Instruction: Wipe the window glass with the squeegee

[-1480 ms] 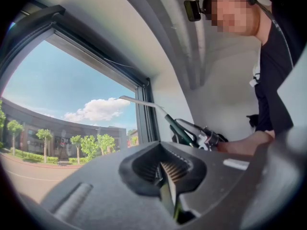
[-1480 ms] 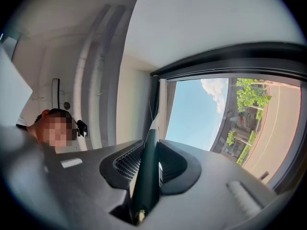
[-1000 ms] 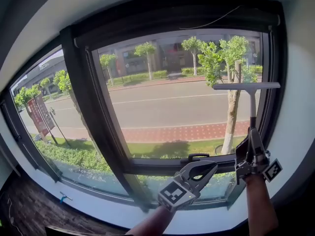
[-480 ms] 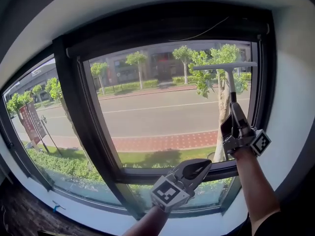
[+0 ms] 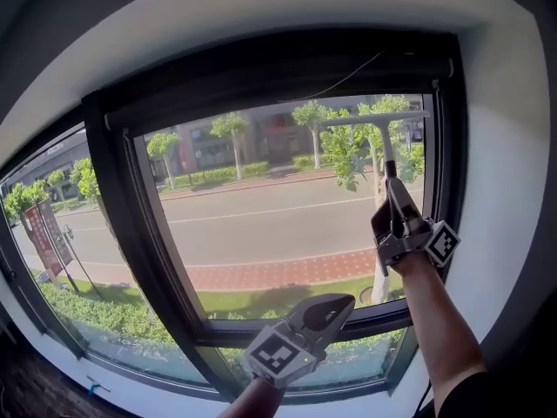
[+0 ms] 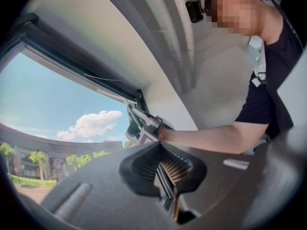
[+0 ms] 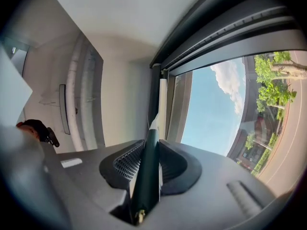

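The left gripper (image 5: 336, 309) has stayed low and pressed shut on nothing, just in front of the lower window frame (image 5: 383, 318). Up and to its right, the right gripper (image 5: 391, 200) has climbed the window glass (image 5: 261, 216), clenched on the dark handle of the squeegee (image 5: 374, 117). The blade now lies level straight above that gripper's jaws, close under the top edge of the pane at its right side, which suggests the lift is finished and a downward pull over this strip of glass comes next.
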`<state>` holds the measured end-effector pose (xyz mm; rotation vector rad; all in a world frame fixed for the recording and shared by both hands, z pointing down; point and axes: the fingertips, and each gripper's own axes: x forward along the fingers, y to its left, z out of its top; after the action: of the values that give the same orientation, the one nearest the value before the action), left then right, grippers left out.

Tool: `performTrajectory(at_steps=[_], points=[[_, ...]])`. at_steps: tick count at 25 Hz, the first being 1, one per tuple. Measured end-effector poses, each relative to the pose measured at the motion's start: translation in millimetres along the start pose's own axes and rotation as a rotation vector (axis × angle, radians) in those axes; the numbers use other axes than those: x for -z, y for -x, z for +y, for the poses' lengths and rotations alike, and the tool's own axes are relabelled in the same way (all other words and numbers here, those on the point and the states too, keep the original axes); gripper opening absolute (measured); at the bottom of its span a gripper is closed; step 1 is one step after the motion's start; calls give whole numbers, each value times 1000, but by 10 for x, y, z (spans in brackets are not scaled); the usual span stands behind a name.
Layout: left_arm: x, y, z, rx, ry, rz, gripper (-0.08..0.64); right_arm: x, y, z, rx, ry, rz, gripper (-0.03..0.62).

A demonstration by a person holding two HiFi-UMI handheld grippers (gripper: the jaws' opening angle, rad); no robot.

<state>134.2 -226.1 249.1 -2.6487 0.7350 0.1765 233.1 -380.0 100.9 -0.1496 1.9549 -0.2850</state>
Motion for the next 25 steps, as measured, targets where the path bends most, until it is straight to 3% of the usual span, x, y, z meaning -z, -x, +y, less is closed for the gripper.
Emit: performTrajectory(at_steps=[6, 15, 25], points=[[-71, -54, -62, -10, -28, 2, 3, -150, -106, -183, 29, -28, 3, 94], [-111, -199, -142, -72, -37, 30, 3, -517, -284, -340, 8, -51, 24, 94], [-89, -253, -158, -122, -51, 53, 3, -600, -312, -606, 18, -108, 12, 94]])
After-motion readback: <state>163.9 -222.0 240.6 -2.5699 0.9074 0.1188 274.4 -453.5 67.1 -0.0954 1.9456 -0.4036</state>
